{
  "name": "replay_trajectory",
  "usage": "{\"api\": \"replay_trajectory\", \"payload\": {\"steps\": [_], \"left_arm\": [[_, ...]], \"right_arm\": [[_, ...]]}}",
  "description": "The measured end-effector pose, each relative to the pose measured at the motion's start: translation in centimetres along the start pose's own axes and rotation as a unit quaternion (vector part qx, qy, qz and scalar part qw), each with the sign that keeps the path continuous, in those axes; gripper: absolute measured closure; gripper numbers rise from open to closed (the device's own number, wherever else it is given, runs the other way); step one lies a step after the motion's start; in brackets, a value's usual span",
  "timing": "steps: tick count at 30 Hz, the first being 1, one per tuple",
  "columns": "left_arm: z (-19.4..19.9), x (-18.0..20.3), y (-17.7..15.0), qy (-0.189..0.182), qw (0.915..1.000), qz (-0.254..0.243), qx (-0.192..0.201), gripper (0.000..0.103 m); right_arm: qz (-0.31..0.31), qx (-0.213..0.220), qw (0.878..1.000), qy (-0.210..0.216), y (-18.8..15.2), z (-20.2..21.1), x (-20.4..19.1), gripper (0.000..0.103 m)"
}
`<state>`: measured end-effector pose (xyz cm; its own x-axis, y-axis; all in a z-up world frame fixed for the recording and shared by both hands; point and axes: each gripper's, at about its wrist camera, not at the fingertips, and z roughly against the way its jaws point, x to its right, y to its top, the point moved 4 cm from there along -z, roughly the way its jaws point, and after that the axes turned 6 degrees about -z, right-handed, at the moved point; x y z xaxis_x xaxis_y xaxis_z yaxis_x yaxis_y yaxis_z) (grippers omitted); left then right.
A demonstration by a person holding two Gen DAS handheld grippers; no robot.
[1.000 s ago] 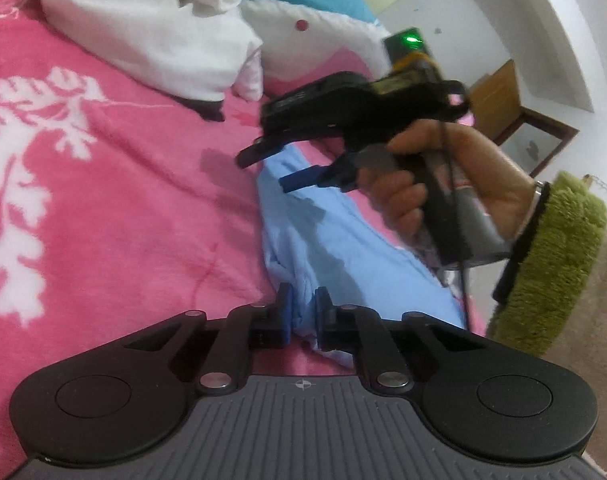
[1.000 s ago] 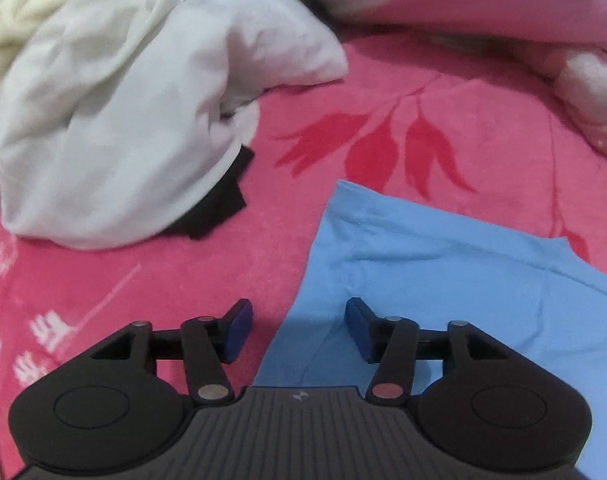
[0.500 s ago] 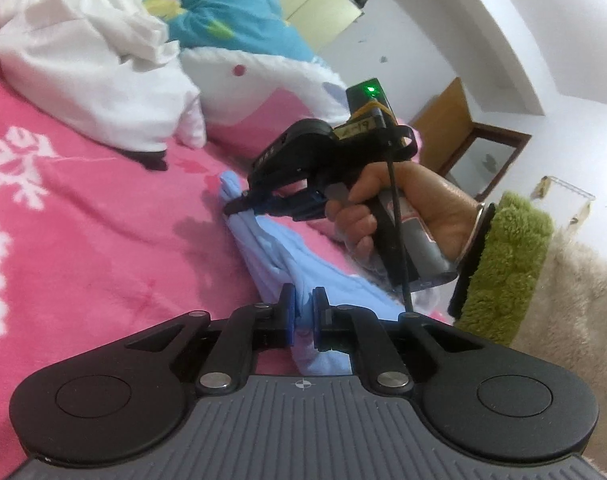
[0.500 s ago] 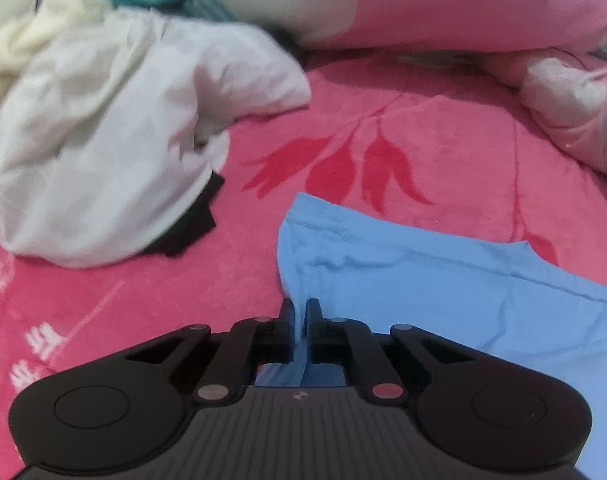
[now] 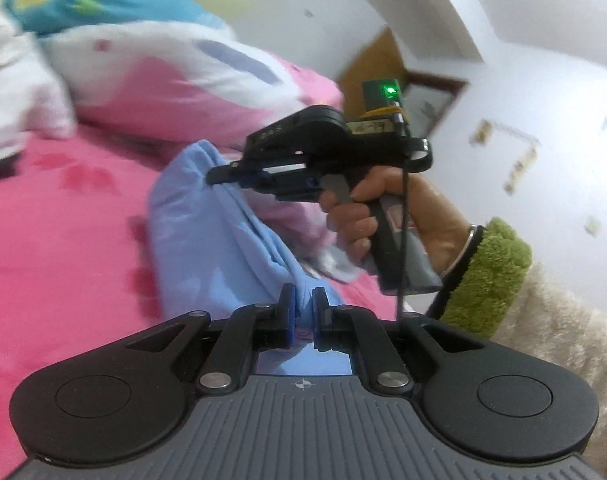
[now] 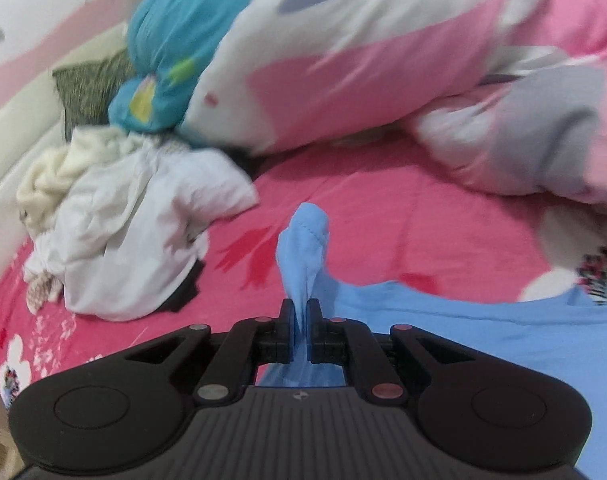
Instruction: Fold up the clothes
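A light blue garment point(image 5: 207, 248) hangs stretched between both grippers above the pink bed point(image 5: 43, 240). My left gripper point(image 5: 302, 310) is shut on one bunched edge of it. In the left wrist view the right gripper point(image 5: 219, 176), held by a person's hand with a green fuzzy cuff, pinches the far edge and lifts it. In the right wrist view my right gripper point(image 6: 302, 316) is shut on a fold of the blue garment point(image 6: 303, 248), which sticks up between the pads; the rest of the cloth trails to the right.
A heap of white and cream clothes point(image 6: 115, 240) with a dark piece beneath lies at the left of the bed. A pink and white duvet point(image 6: 383, 72) and a teal pillow point(image 6: 171, 48) line the far side. A wooden door point(image 5: 375, 68) stands beyond.
The right gripper closed on the blue garment's edge. Both grippers then rose and carried the cloth up off the bed, so it now hangs bunched between them.
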<state>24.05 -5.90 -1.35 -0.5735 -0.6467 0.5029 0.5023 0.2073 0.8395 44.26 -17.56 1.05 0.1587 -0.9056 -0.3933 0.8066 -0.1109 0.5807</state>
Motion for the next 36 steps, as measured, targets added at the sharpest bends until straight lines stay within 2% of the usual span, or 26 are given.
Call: {"api": "replay_trajectory", "payload": {"steps": [4, 9, 14, 23, 29, 30, 31, 32, 33, 34, 36], "left_arm": [[-4.8, 3.7, -0.4, -0.034, 0.9985, -0.023, -0.036, 0.097], [-10.8, 7.7, -2.6, -0.067, 0.9929, -0.052, -0.084, 0.097], [-15.5, 9.7, -5.0, -0.082, 0.9861, -0.064, -0.129, 0.097], [-17.6, 11.1, -6.3, -0.098, 0.9779, -0.091, -0.160, 0.097], [-18.9, 11.7, -8.7, -0.069, 0.9725, -0.124, -0.184, 0.096], [-19.1, 11.6, -9.0, -0.063, 0.9717, -0.126, -0.189, 0.092], [-18.8, 11.5, -9.0, -0.061, 0.9720, -0.122, -0.191, 0.081], [-18.3, 11.4, -8.8, -0.060, 0.9727, -0.117, -0.191, 0.074], [-17.8, 11.2, -8.7, -0.059, 0.9734, -0.112, -0.191, 0.066], [-16.9, 11.2, -8.2, -0.061, 0.9751, -0.110, -0.182, 0.065], [-14.3, 10.9, -7.0, -0.062, 0.9791, -0.110, -0.159, 0.059]], "right_arm": [[-0.029, 0.024, 0.999, 0.002, 0.5, 3.4, 5.4, 0.098], [-0.075, 0.043, 0.996, -0.004, -0.2, 6.9, 13.6, 0.098], [-0.128, 0.045, 0.991, -0.008, -1.8, 8.0, 21.1, 0.098], [-0.155, 0.053, 0.986, -0.008, -3.5, 9.5, 27.2, 0.098], [-0.156, 0.043, 0.986, -0.028, -5.0, 8.8, 30.0, 0.098], [-0.150, 0.037, 0.987, -0.035, -5.3, 8.6, 30.2, 0.097], [-0.151, 0.038, 0.987, -0.050, -5.4, 8.7, 30.5, 0.096], [-0.153, 0.041, 0.985, -0.065, -5.5, 8.8, 30.7, 0.095], [-0.154, 0.043, 0.984, -0.080, -5.6, 9.0, 31.0, 0.090], [-0.156, 0.045, 0.982, -0.095, -5.7, 9.2, 31.2, 0.085], [-0.159, 0.057, 0.978, -0.120, -5.8, 10.2, 31.5, 0.085]]}}
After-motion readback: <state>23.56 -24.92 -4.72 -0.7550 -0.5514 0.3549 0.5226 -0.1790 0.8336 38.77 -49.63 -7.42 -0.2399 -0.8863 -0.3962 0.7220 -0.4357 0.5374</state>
